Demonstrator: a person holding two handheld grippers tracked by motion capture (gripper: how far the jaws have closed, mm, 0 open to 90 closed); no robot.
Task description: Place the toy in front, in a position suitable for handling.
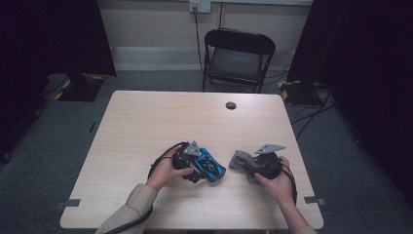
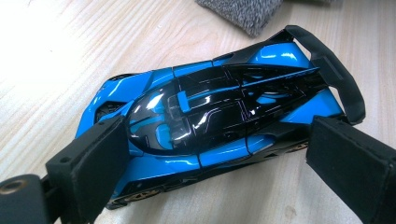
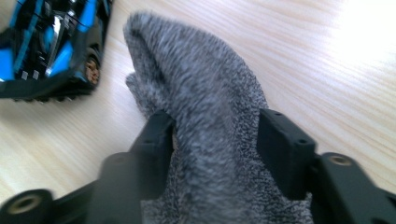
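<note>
Left gripper (image 2: 219, 154) clamps the blue toy car (image 2: 219, 107) lengthwise, while right gripper (image 3: 215, 140) stands half-open around the grey cloth (image 3: 205, 107).

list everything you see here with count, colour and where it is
glossy blue and black toy race car: one, blue with black top, on the table near its front edge, between the left tool's jaws
fuzzy grey knitted cloth: one, speckled grey, on the table right of the car, between the right tool's jaws
light wooden table: one, pale wood, centre
black folding chair: one, black, behind the table
round black cable hole: one, far side of the tabletop
left tool: one, black, jaws astride the car
right tool: one, black, jaws either side of the cloth
hands: two, at the near edge
</note>
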